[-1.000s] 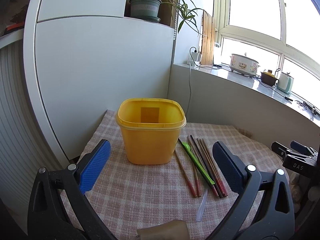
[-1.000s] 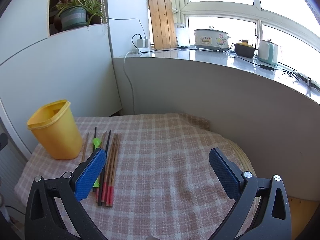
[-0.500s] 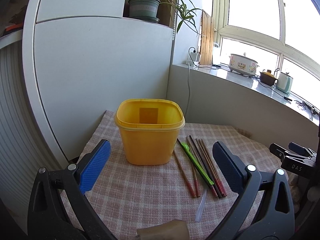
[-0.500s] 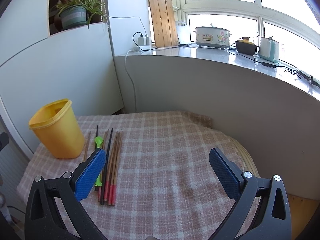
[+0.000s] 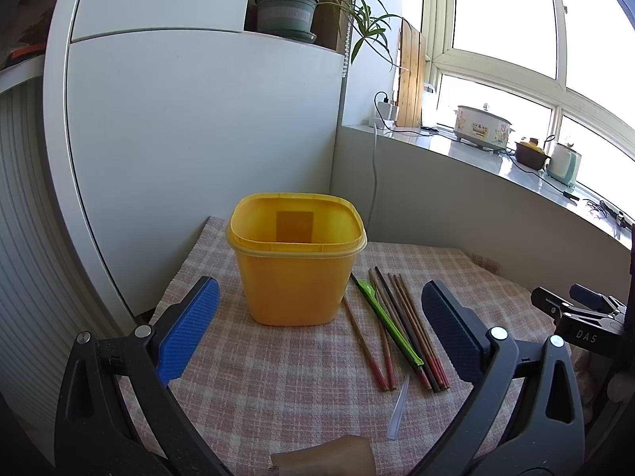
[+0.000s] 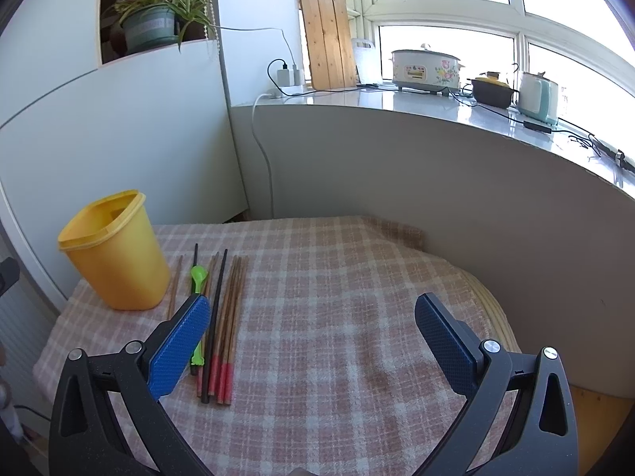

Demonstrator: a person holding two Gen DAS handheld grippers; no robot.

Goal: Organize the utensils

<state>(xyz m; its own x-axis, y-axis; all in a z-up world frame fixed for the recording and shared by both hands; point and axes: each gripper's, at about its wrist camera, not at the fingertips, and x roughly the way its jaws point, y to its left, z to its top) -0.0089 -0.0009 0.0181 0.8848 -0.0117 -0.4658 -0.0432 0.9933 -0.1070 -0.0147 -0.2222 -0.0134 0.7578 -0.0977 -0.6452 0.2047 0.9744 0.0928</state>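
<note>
Chopsticks [image 6: 226,317] lie fanned just beside the empty yellow bin [image 5: 295,261], so I've got both left gripper [image 5: 317,329] and right gripper [image 6: 313,341] spread wide, holding nothing, lined up to pick

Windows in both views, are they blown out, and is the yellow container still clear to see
Left wrist view: the windows are blown out white, yet the yellow container and chopsticks stay sharp; straight wall edges bow from fisheye distortion. Right wrist view: the same glare at the windows, and the container is evenly lit and in focus.
</note>
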